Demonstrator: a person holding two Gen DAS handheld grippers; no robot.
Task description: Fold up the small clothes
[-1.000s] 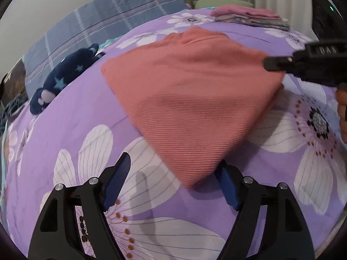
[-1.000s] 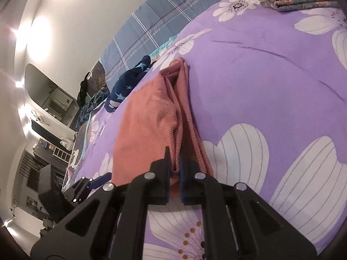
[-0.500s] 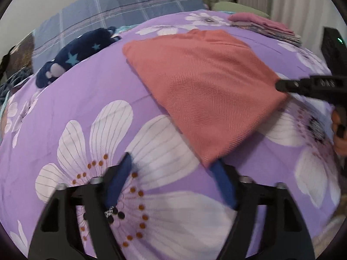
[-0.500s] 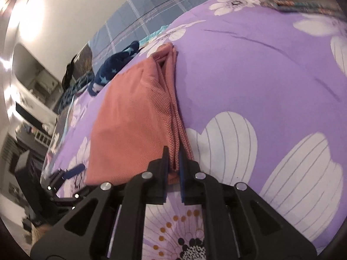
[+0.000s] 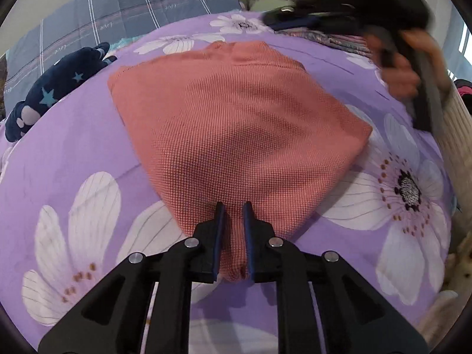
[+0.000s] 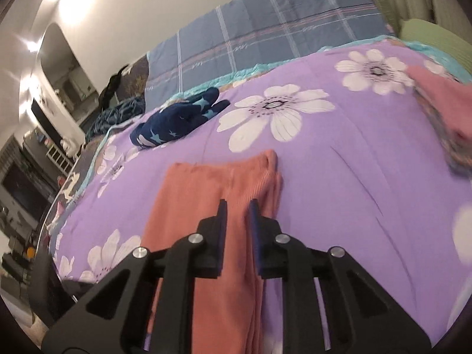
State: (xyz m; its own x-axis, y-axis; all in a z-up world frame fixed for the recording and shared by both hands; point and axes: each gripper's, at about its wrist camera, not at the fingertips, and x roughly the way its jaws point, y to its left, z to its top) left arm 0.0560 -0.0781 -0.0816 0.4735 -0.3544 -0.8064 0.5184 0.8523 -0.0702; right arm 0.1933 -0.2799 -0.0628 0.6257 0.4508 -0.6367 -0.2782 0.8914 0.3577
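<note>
A coral knit garment (image 5: 236, 118) lies folded on the purple flowered bedspread (image 5: 73, 153). My left gripper (image 5: 233, 209) is at its near corner. Its jaws are closing, and the cloth is bunched between the blue pads. In the left wrist view my right gripper (image 5: 283, 14) is a blurred shape in a hand (image 5: 398, 67), raised over the far right of the bed and clear of the cloth. In its own view the right gripper (image 6: 238, 206) hovers above the garment (image 6: 212, 194). Its jaws stand a narrow gap apart with nothing held.
A navy star-patterned item (image 5: 53, 88) lies at the far left of the bed. A stack of folded clothes (image 6: 436, 109) sits at the far right. A blue plaid pillow (image 5: 118, 8) lines the head. The bed's edge (image 5: 454, 153) drops off on the right.
My left gripper slid onto the garment's near corner and its jaws closed around it. My right gripper let go of the garment's edge, rose and swung toward the far side.
</note>
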